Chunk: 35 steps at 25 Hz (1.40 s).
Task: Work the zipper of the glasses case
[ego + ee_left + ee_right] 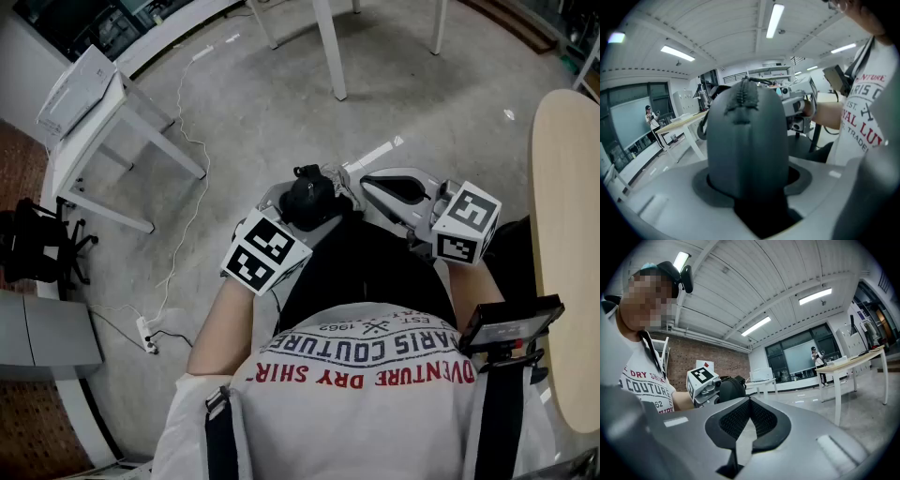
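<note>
The glasses case (314, 192) is a dark, rounded shell held up in front of the person's body. My left gripper (306, 211) is shut on it. In the left gripper view the case (747, 140) stands upright between the jaws and fills the middle, with its zipper (743, 101) running over the top. My right gripper (370, 184) sits just right of the case, apart from it. Its jaws are shut with nothing between them in the right gripper view (750, 401). That view also shows the case (731, 387) to the left.
A white table (84, 122) stands at the left, with a black chair (37, 244) beside it. A light wooden round table (562, 234) is at the right edge. A cable and power strip (148, 333) lie on the concrete floor. White table legs (328, 47) stand ahead.
</note>
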Motion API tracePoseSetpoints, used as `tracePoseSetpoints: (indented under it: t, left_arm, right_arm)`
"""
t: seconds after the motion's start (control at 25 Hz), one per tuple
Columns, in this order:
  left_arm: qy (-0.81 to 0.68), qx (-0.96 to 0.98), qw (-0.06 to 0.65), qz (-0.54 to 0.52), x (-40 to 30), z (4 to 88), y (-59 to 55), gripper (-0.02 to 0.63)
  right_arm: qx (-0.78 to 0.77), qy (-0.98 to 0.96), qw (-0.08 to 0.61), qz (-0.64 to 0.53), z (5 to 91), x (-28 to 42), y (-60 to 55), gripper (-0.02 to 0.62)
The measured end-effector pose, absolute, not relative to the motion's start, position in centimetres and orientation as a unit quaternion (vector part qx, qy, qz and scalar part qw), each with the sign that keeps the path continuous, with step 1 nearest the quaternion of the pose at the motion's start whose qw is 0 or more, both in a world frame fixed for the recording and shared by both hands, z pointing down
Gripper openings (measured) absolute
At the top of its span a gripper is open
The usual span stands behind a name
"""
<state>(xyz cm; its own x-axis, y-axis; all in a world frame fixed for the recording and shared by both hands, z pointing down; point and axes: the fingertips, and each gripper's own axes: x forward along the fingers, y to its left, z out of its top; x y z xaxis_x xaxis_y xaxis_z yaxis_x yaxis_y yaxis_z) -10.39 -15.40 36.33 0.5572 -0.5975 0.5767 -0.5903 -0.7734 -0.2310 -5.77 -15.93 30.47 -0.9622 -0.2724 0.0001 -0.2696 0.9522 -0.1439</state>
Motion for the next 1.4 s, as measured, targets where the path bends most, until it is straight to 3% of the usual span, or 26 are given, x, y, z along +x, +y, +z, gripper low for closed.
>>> tracePoseSetpoints:
  t: [0.28, 0.68, 0.72, 1.04, 1.4]
  left_arm:
    - [0.309, -0.846, 0.04, -0.432, -11.5, 38.3, -16.2, 0.245]
    - [0.234, -0.779, -0.007, -0.581, -14.7, 43.8, -15.4, 0.245]
    - [0.231, -0.777, -0.013, -0.586, -14.9, 44.0, -15.3, 0.245]
    - [0.2, -0.785, -0.011, -0.587, -14.0, 44.0, -14.2, 0.245]
    - [0.184, -0.789, 0.016, -0.586, -12.7, 43.3, -13.9, 0.245]
  right_arm:
    - [-0.126, 0.989, 0.012, -0.072, 30.6, -6.2, -15.5, 0.0]
    - [-0.123, 0.989, 0.017, -0.074, 31.9, -7.3, -14.7, 0.014]
    - [-0.119, 0.99, 0.013, -0.076, 32.2, -7.6, -14.5, 0.049]
    - [-0.087, 0.993, 0.005, -0.08, 33.4, -9.0, -13.3, 0.109]
    - [-0.09, 0.993, 0.01, -0.081, 33.8, -8.9, -13.3, 0.102]
